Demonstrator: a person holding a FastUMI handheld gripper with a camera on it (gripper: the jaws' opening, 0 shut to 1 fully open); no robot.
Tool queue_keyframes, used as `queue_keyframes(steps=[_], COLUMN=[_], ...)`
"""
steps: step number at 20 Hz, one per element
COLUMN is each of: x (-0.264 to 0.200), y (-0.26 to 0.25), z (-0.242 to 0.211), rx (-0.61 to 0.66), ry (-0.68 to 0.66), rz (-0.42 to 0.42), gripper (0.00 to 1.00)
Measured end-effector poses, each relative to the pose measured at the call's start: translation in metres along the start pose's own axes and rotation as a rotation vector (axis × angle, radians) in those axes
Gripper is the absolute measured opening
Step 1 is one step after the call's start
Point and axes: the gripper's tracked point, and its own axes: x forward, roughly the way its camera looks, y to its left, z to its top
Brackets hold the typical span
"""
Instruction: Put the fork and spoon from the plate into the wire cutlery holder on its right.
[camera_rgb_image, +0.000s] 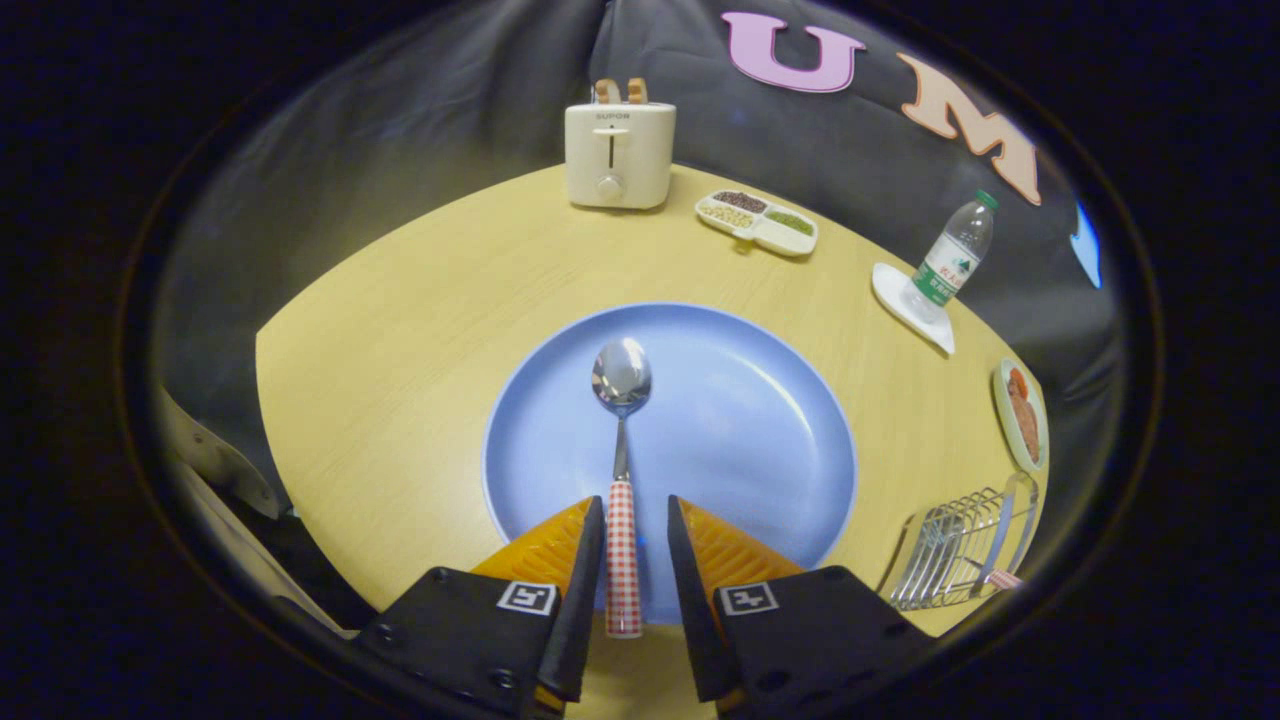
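My claw (636, 545) sits low over the near edge of the round pale-blue plate (760, 420), its two fingers spread apart with the steel spoon with the red-and-white checked handle (622, 500) lying between them. The handle runs closer to my left finger, maybe grazing it, with a clear gap to the right one, so nothing is clamped yet. The bowl of the spoon points away from me, toward the middle of the plate, and the handle's end hangs over the rim toward the yellow wooden worktop (400, 330).

Here's the risk as I read it: the handle is off-centre, so if I close now the right finger arrives late and may shove the spoon sideways, or twist it on the slick plate instead of pinching it. A thin round handle could also roll out of the grip.

The silver wire cutlery holder (955, 550) waits to the right of the plate, with what looks like a checked handle already resting in it, though that's too small to be sure. Its slots look narrow, so a crooked spoon could catch the wires and tip the holder.
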Motion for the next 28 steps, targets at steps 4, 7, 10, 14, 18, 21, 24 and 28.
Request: queue_keyframes(steps=[4,7,10,14,18,21,24,28], x=[-0.001,-0.001,-0.005,-0.024,-0.049,-0.070,-0.085,-0.105], y=[-0.003,-0.003,-0.003,-0.014,-0.031,-0.054,-0.082,-0.114], z=[0.001,-0.003,0.003,0.006,0.021,0.027,0.029,0.025], rx=[-0.011,0.003,0.022,-0.055,-0.100,-0.128,-0.153,-0.139], ry=[0.006,0.030,0.030,0.067,0.072,0.088,0.107,0.143], rz=[-0.010,-0.012,0.009,0.025,0.029,0.018,-0.014,-0.037], gripper=[0.30,0.15,0.10,0.10,0.10,0.10,0.10,0.10])
